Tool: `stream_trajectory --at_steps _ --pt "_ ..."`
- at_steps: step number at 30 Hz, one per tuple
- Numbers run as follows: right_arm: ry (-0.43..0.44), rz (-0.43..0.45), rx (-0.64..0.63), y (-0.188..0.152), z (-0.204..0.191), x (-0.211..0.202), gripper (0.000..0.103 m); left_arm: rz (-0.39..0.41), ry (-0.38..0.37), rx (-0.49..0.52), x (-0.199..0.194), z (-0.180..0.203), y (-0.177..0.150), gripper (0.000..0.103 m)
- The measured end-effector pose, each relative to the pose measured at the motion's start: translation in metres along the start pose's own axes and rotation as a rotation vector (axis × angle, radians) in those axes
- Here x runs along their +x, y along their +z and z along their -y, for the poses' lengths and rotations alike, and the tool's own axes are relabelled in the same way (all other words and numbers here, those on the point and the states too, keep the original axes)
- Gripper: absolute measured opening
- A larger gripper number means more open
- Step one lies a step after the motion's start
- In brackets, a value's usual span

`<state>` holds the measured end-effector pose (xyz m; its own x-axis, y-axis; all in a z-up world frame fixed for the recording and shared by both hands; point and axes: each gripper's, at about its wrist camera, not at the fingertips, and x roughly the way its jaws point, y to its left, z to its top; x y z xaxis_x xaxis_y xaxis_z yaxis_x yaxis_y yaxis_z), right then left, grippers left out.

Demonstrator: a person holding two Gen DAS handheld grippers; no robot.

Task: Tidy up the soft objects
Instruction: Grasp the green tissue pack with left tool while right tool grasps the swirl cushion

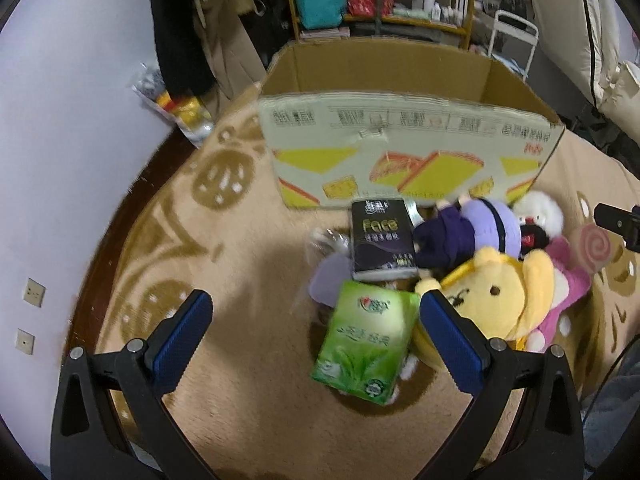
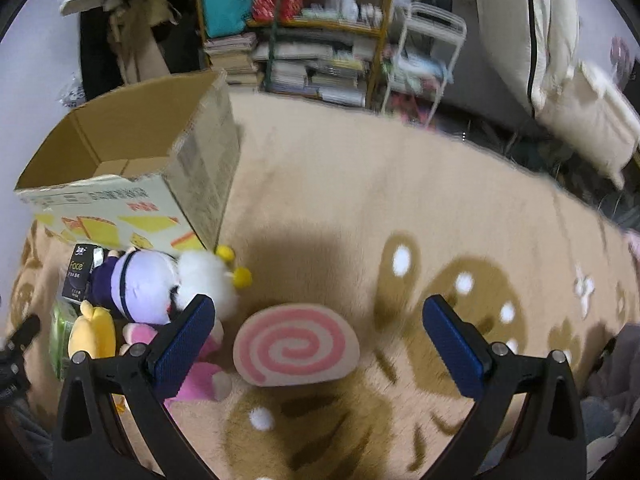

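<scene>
An open cardboard box [image 1: 400,152] stands on the beige carpet; it also shows in the right wrist view [image 2: 120,160]. In front of it lie a green tissue pack [image 1: 366,344], a black tissue pack [image 1: 382,240], a yellow bear plush [image 1: 496,300], a purple-and-white doll [image 1: 480,232], a pink plush [image 1: 568,280] and a pink swirl cushion [image 2: 296,346]. My left gripper [image 1: 316,316] is open above the carpet, left of the green pack. My right gripper [image 2: 320,320] is open above the swirl cushion. Both are empty.
A shelf [image 2: 320,40] with books, bags and bottles stands behind the box. A white rack [image 2: 428,48] and stacked bedding [image 2: 560,60] are at the right. A white wall [image 1: 60,160] bounds the left. A dark wooden edge [image 1: 132,200] borders the carpet.
</scene>
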<state>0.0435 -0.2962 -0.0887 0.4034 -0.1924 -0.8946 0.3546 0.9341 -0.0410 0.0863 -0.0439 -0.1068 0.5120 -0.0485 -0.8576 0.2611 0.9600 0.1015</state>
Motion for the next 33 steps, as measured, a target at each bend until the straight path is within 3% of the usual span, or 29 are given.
stream_trajectory --at_steps 6,14,16,21,24,29,33 --pt "0.04 -0.126 0.077 -0.004 0.014 0.023 0.103 -0.062 0.008 0.048 0.017 0.011 -0.008 0.102" --pt "0.039 -0.167 0.036 -0.002 0.005 0.039 0.102 -0.13 0.031 0.106 0.035 0.022 -0.016 0.102" --pt "0.046 -0.167 0.025 -0.002 0.003 0.042 0.095 -0.146 0.029 0.107 0.039 0.022 -0.018 0.102" --pt "0.087 -0.184 0.039 -0.003 0.003 0.05 0.088 -0.175 0.025 0.104 0.048 0.02 -0.022 0.101" --pt "0.126 -0.195 0.056 -0.003 0.002 0.054 0.076 -0.2 0.006 0.096 0.053 0.018 -0.023 0.087" --pt "0.143 -0.199 0.064 -0.002 0.002 0.057 0.066 -0.21 -0.056 0.068 0.054 0.015 -0.024 0.061" --pt "0.151 -0.195 0.07 0.0 0.003 0.056 0.055 -0.204 -0.077 0.062 0.053 0.014 -0.025 0.057"
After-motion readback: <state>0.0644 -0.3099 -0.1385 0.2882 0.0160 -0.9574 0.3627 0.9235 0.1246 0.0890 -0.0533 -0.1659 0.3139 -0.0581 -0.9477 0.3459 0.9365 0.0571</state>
